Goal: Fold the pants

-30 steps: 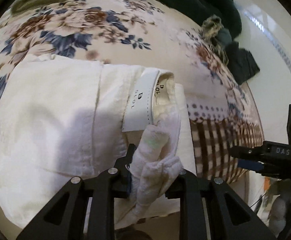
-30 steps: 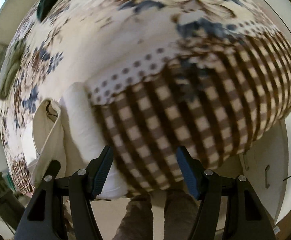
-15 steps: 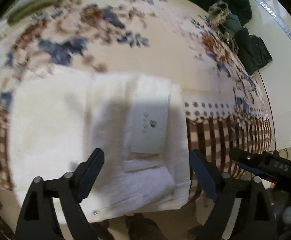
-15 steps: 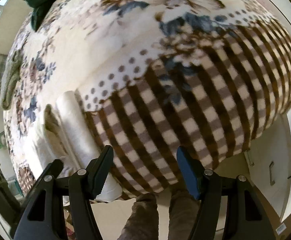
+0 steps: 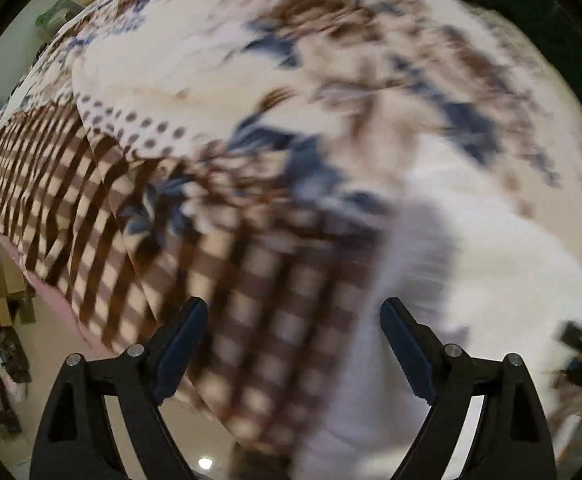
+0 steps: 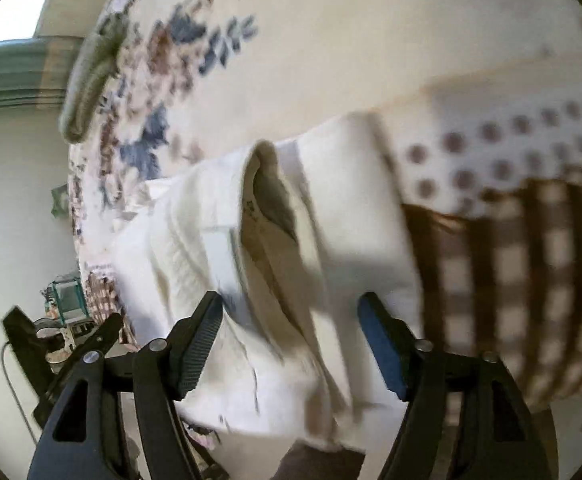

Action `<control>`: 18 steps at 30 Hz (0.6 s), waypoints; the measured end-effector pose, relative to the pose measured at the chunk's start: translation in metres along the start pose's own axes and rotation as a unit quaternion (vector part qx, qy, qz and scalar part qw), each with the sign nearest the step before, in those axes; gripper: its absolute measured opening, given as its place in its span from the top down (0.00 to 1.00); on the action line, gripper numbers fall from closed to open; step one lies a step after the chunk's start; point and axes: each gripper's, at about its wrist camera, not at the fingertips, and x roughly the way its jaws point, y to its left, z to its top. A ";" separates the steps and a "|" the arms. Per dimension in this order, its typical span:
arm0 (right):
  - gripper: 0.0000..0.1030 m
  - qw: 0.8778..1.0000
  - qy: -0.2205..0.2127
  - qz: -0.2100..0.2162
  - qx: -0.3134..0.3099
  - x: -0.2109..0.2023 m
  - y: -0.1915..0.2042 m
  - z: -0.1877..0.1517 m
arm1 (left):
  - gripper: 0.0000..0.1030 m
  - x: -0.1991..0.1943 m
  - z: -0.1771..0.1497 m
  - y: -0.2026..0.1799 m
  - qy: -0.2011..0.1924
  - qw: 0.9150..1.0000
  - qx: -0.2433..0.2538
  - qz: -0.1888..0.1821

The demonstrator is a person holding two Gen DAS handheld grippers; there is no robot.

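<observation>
Floral bedspread (image 5: 219,92) with a brown check border fills both views, draped over a bed, pale floor at the lower left of the left wrist view. White pants (image 6: 275,280) lie on it, already folded into a compact bundle near the bed's edge; in the left wrist view they sit blurred at the lower right (image 5: 491,280). Left claw (image 5: 293,344) is spread wide and empty, nothing but checked cloth seen between its jaws. Right claw (image 6: 291,344) hangs over the bundle with its jaws opening, pants framed between them but no pad pressing on the fabric. In the right wrist view the waistband gapes toward the top centre of the frame, and the bundle's long axis runs from there down to the bottom centre. My read: we're between folds, with both claws free. The next move calls for fresh grips on the bundle's edge, probably one more fold or a tidy-up, with the layers pinched together so they don't slide apart.
</observation>
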 end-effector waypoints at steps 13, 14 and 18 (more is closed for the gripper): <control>0.77 0.997 -0.062 -0.027 -0.039 0.006 0.027 -0.006 | 0.00 0.058 0.003 0.029 0.001 0.999 -0.025 -0.043; 0.85 0.995 -0.067 -0.037 -0.057 0.002 0.035 -0.008 | 0.00 0.056 0.005 0.027 0.012 0.999 -0.020 -0.036; 0.90 0.988 -0.093 -0.069 -0.103 -0.021 0.055 -0.023 | 0.00 0.031 0.016 0.014 0.002 0.999 -0.017 -0.037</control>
